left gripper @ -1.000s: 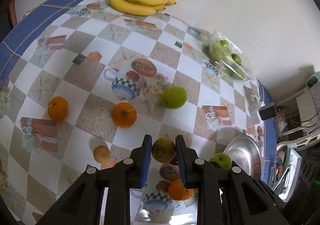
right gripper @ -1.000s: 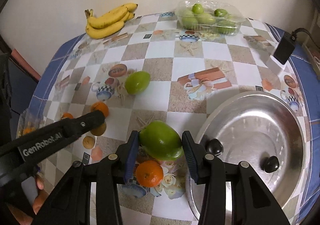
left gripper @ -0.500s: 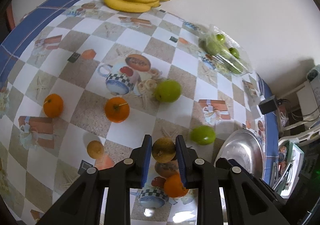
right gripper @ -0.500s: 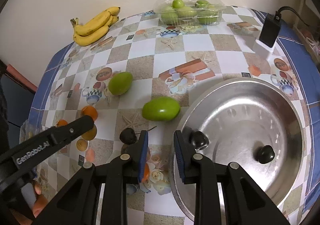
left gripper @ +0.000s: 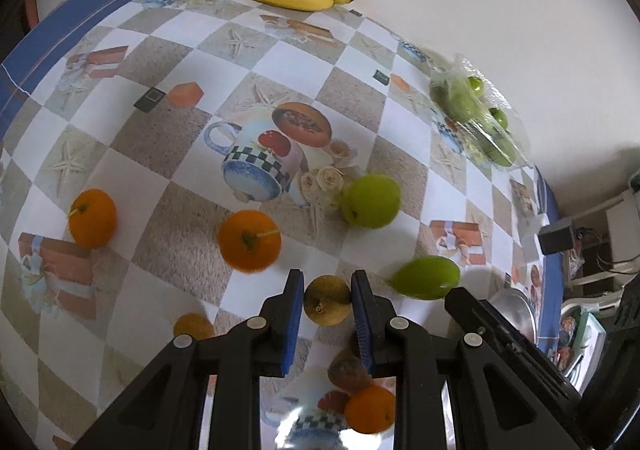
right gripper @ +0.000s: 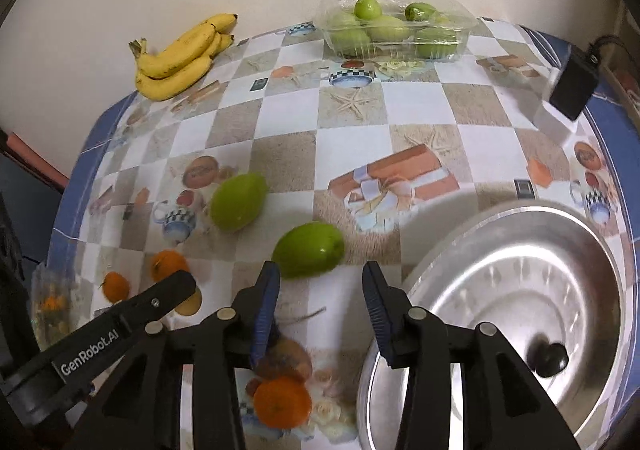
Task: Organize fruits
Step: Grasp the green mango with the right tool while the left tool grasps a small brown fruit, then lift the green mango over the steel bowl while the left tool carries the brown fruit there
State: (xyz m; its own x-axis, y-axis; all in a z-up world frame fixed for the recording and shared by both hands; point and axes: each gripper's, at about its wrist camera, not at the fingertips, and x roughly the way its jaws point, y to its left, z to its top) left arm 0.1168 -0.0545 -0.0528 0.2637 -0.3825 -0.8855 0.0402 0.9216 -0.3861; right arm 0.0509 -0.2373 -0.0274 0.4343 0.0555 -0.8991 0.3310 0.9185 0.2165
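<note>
My left gripper (left gripper: 326, 308) is shut on a small brownish-yellow fruit (left gripper: 327, 305) and holds it above the table. My right gripper (right gripper: 320, 298) is open and empty, just behind a green mango (right gripper: 309, 249) that lies on the tablecloth; the mango also shows in the left wrist view (left gripper: 426, 277). A second green mango (right gripper: 239, 202) lies further left. Oranges (left gripper: 249, 241) (left gripper: 92, 218) lie on the cloth, and one orange (right gripper: 282, 402) sits below my right gripper. A steel bowl (right gripper: 452, 262) at the right holds a dark fruit (right gripper: 547, 358).
A bunch of bananas (right gripper: 182, 58) and a clear plastic tray of green fruits (right gripper: 394, 26) stand at the back by the wall. A black adapter (right gripper: 573, 84) sits at the table's right edge. A small brown fruit (left gripper: 193, 326) lies left of my left gripper.
My right gripper has let go of the green mango, shut briefly, then opened wide and drawn back behind it. My left gripper keeps its fruit and has moved closer to the table.
</note>
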